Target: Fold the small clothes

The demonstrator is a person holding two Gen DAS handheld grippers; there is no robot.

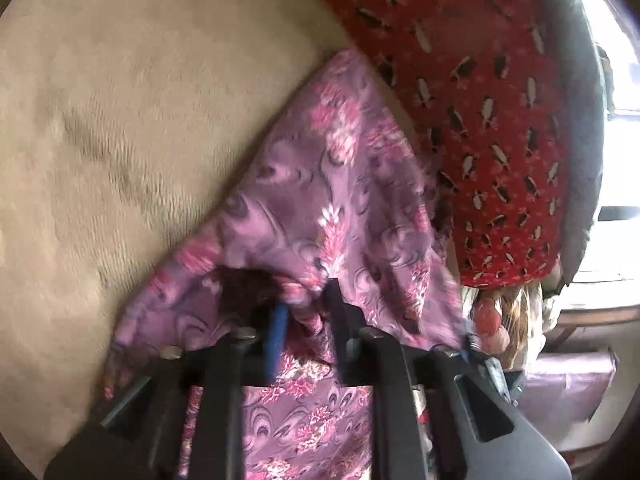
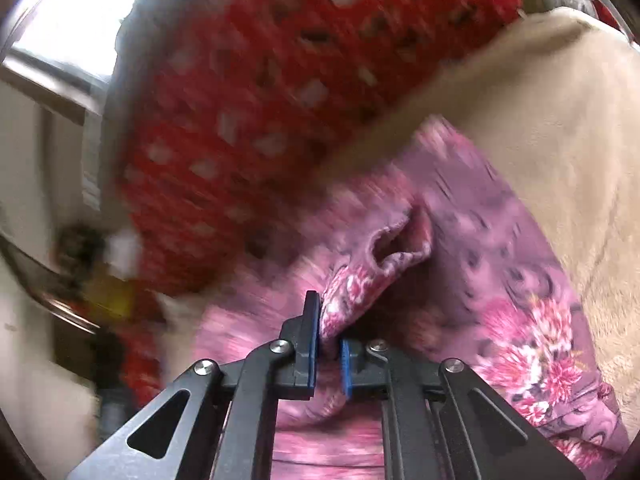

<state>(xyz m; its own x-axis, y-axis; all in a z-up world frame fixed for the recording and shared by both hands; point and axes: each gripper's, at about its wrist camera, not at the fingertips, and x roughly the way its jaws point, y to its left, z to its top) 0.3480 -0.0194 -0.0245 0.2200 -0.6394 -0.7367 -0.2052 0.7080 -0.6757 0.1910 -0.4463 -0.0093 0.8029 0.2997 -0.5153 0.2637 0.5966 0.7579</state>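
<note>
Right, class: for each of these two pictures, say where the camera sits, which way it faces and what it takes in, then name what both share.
Left wrist: on the left gripper, facing along its fingers at the purple floral garment it pinches, over a beige blanket.
Right wrist: on the right gripper, facing a bunched fold of the same garment clamped between its blue pads.
Shared: garment, blanket, red patterned cloth.

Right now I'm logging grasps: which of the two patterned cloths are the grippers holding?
The purple floral cloth: both the left gripper and right gripper pinch it. The red cloth lies beyond, untouched.
</note>
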